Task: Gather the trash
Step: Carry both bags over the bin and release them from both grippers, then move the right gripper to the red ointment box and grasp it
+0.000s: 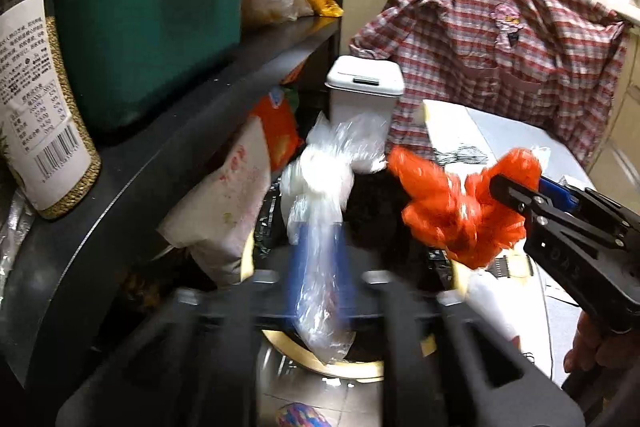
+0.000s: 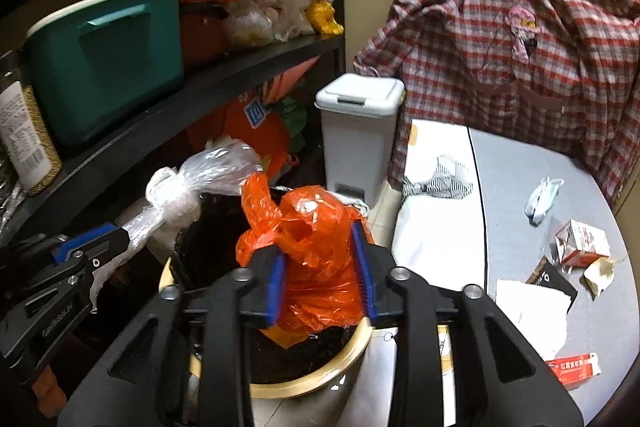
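Orange plastic bag gripped between blue pads of right gripper, jaws narrowed on it, held above the bin with cream rim and black liner. Same orange bag seen from left wrist view, pinched at the right gripper tip, hanging over the bin's dark opening. Clear plastic bag with a knot, held in left gripper, jaws closed on its lower end; this view is motion-blurred. From right wrist view the clear bag sticks up and right from the left gripper, beside the orange bag, over the bin's left edge.

Behind the bin: white pedal bin with lid shut, standing on the floor. Left: dark shelf carrying a green tub, a jar of grains with white label, more bags of food farther along. Right: grey worktop with litter on it — crumpled white wrapper, small red-and-white carton, torn brown paper, white sheet, red packet near the edge. Plaid shirt draped behind the worktop. Person's hand partly visible under the right gripper in left wrist view
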